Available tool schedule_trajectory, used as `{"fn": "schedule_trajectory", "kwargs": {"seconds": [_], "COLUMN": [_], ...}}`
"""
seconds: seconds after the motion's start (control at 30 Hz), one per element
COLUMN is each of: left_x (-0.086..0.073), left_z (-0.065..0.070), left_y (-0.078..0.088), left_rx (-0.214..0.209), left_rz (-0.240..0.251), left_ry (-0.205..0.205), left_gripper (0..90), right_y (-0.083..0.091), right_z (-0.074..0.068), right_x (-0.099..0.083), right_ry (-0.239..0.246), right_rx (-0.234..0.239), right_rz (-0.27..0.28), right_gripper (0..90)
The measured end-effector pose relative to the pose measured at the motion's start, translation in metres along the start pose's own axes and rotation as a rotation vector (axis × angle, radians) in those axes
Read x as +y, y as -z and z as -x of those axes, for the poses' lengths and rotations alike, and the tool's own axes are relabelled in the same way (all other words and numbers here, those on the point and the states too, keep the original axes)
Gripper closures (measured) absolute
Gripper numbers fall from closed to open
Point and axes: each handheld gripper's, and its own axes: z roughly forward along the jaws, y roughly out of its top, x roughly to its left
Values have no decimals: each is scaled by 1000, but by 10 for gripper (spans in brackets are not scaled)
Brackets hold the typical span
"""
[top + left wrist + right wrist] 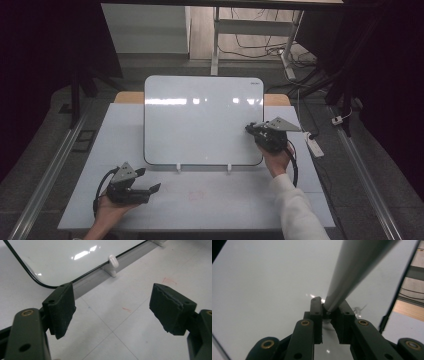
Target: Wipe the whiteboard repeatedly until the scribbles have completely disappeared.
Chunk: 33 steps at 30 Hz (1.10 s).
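The right gripper is pinching a thin grey stick, most likely a pen, though its tip is hard to see. Its two black jaws are squeezed tight on one end of the stick. In the right gripper view the stick pokes up and away from the jaws, leaning a bit to the right, so its long side runs out past the claw and not across it.

The claw is over the right part of the whiteboard, near the right edge. The board leans back on two small white feet on the table. The board looks clean and shiny, with no marks that I can make out.

The left gripper is down low on the table in front of the board's lower left corner (well apart from the other hand). Its jaws are spread wide with nothing between them. In the left gripper view they point at the bare table, where there are a few faint red smudges.

The right hand is the one at the board, so I think it does the next bit. The board lies right in front of the claw, so the held end only needs a small push to meet it. The left hand is too far off to help yet
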Motion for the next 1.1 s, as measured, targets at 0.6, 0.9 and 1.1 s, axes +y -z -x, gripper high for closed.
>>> {"fn": "schedule_trajectory", "kwargs": {"seconds": [0.6,0.9,1.1], "left_x": [1,1,0], "left_z": [-2,-1,-1], "left_y": [-2,-3,0], "left_rx": [-2,-4,-3], "left_rz": [-5,-7,4], "left_ry": [10,9,11], "left_gripper": [212,212,212], "right_y": [5,4,10], "right_z": [-12,-19,2], "right_x": [-9,-12,-10], "right_ry": [47,78,-18], "right_rx": [11,-3,-58], "right_rz": [-42,-46,21], "right_gripper": [772,772,773]}}
